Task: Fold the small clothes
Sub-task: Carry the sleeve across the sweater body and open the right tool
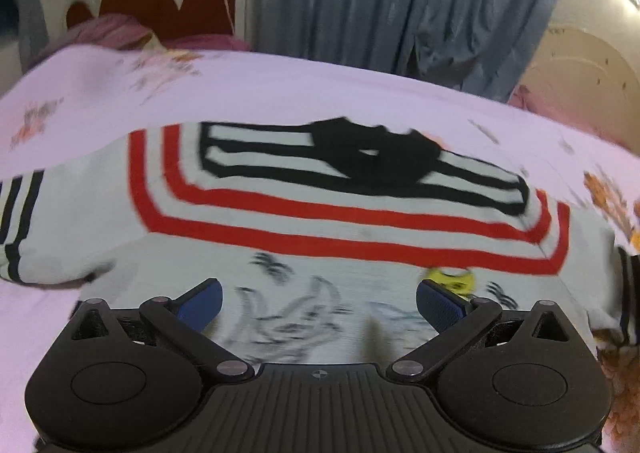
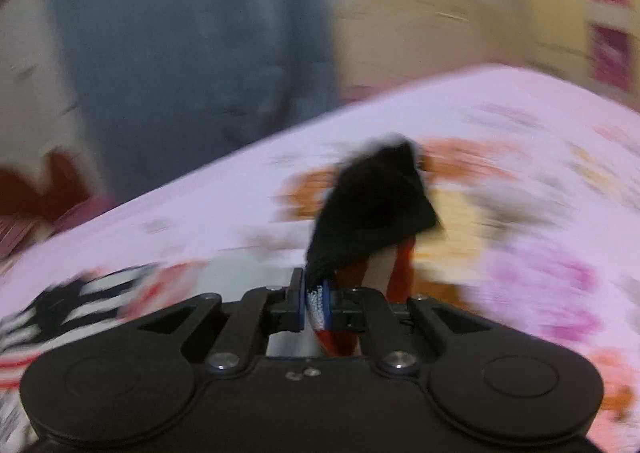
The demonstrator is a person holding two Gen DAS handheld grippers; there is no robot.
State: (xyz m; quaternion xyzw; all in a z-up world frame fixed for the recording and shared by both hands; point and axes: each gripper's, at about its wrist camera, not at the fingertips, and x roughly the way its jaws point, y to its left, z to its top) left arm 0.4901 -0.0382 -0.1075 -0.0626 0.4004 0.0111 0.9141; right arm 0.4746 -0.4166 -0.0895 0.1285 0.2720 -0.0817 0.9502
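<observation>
A small white shirt [image 1: 320, 213] lies flat on the bed, front up, with red and black stripes around a black collar and a dark print on the chest. My left gripper [image 1: 320, 293] hovers over the chest print, open, with nothing between its blue pads [image 1: 440, 303]. In the blurred right wrist view my right gripper [image 2: 314, 305] is shut on a black-edged, red-striped part of the shirt [image 2: 376, 205], which stands up out of the jaws. The rest of the shirt [image 2: 80, 301] shows at the lower left.
The bed sheet [image 1: 280, 85] is pale lilac with orange and pink flowers. A red and white headboard [image 1: 160, 1] and a bundle of pink bedding [image 1: 108, 33] are at the far left. A blue-grey curtain [image 1: 400, 1] hangs behind the bed.
</observation>
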